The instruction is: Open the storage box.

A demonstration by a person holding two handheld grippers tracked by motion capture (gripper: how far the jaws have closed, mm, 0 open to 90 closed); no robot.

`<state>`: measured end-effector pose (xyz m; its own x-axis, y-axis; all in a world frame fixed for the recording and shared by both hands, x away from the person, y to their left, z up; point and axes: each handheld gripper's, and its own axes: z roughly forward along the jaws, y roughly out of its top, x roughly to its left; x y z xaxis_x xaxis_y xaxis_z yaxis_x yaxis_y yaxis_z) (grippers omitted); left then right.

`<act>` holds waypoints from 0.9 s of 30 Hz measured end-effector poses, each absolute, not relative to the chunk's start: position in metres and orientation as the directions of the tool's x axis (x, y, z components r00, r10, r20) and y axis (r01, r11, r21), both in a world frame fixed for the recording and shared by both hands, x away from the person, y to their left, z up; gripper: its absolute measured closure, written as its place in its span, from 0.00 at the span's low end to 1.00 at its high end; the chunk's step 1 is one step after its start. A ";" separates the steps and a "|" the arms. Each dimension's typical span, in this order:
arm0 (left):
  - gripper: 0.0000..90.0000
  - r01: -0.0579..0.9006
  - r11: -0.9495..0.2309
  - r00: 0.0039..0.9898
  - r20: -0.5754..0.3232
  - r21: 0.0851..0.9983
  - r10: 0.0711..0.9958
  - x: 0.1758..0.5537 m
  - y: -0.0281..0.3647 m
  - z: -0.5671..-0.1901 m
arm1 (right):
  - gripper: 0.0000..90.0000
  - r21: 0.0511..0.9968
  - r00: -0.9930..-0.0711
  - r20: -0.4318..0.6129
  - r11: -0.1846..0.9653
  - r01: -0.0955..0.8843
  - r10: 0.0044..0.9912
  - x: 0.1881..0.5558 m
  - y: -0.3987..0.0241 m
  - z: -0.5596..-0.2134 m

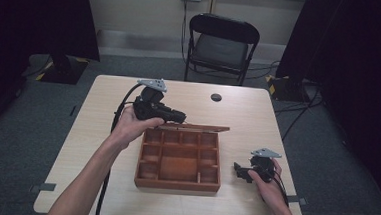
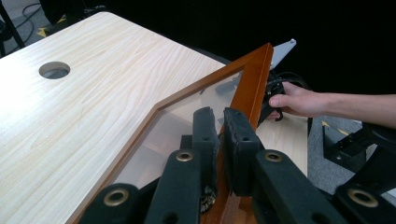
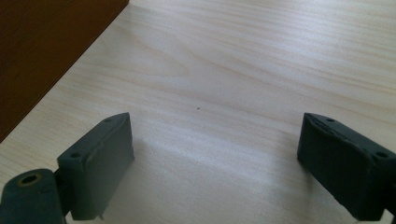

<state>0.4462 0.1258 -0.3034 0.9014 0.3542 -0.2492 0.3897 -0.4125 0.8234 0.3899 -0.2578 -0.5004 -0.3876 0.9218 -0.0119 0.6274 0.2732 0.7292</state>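
A brown wooden box (image 1: pixel 178 179) with several open compartments sits in the middle of the table. Its glass-paned lid (image 1: pixel 193 127) stands raised at the box's far side. My left gripper (image 1: pixel 177 117) is shut on the lid's wooden frame (image 2: pixel 253 81), one black jaw on each side of it, with the glass pane (image 2: pixel 182 112) to the left of the jaws. My right gripper (image 1: pixel 239 170) rests low over the table to the right of the box, open, with bare tabletop between its fingers (image 3: pixel 100 154). The box's dark side (image 3: pixel 42 51) lies at that view's upper left.
A round cable hole (image 1: pixel 216 97) lies in the table (image 1: pixel 103 112) behind the box. A black folding chair (image 1: pixel 221 47) stands beyond the far edge. Dark curtains and stand bases flank the room. The other hand with its gripper (image 2: pixel 285 95) is seen past the lid.
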 end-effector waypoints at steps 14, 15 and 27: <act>0.93 0.390 -0.410 0.901 -0.249 0.825 0.356 0.447 0.126 -0.303 | 0.11 0.729 -0.388 -0.012 0.274 0.627 0.922 0.390 -0.258 -0.500; 0.93 0.389 -0.410 0.901 -0.248 0.825 0.356 0.447 0.126 -0.303 | 0.11 0.729 -0.388 -0.012 0.274 0.627 0.922 0.390 -0.258 -0.500; 0.93 0.386 -0.412 0.902 -0.244 0.825 0.356 0.446 0.126 -0.303 | 0.11 0.729 -0.388 -0.012 0.273 0.627 0.922 0.390 -0.258 -0.500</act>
